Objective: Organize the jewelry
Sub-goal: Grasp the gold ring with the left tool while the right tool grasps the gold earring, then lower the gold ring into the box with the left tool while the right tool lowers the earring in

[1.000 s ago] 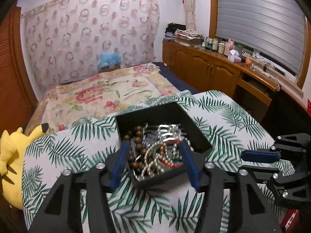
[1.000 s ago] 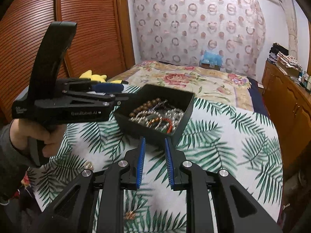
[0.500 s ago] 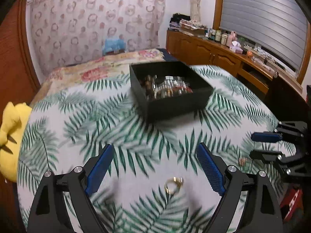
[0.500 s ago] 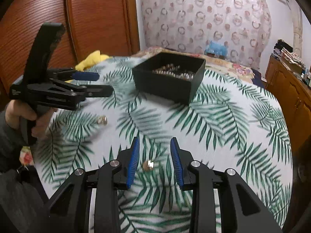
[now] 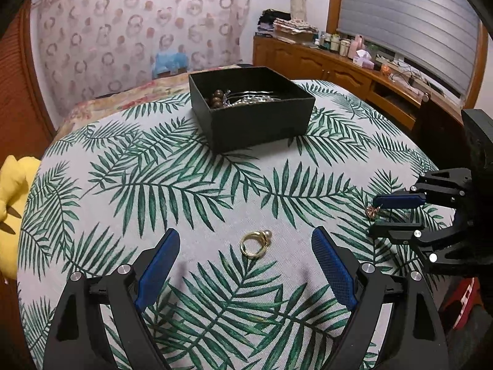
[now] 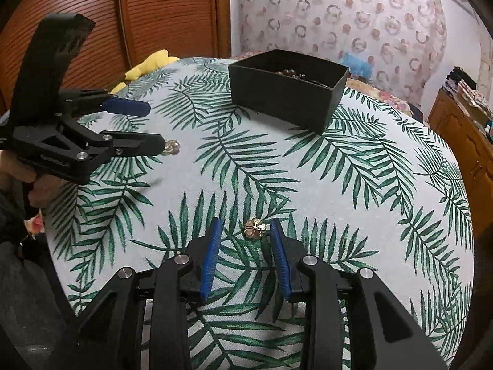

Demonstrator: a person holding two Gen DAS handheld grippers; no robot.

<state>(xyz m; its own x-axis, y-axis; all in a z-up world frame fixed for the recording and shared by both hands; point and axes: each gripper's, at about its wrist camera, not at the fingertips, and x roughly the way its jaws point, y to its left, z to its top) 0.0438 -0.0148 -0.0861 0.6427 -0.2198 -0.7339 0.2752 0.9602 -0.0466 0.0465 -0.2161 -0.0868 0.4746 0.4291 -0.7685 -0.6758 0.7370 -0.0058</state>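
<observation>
A black open box point(image 5: 251, 108) holding beads and silver bracelets stands at the far side of the round table. A gold ring with a pearl point(image 5: 255, 243) lies on the cloth between the wide-open fingers of my left gripper point(image 5: 246, 234), untouched. In the right wrist view a small rose-gold flower piece point(image 6: 254, 228) lies between the fingertips of my right gripper point(image 6: 245, 223), close to the right pad; the jaws stand partly apart and do not press on it. The box point(image 6: 288, 88) sits beyond. The left gripper point(image 6: 154, 126) shows at left, over the ring point(image 6: 172, 147).
A palm-leaf cloth point(image 5: 185, 185) covers the table, whose edge curves close on every side. A yellow plush toy point(image 5: 12, 203) lies off the left edge. A bed lies behind the table, wooden cabinets point(image 5: 339, 67) stand at right, and a slatted wooden door point(image 6: 154, 15) at left.
Both grippers drew back from the box and sank toward the cloth. Both jaws spread wider. The ring now lies between the left fingers, the flower piece between the right ones.
</observation>
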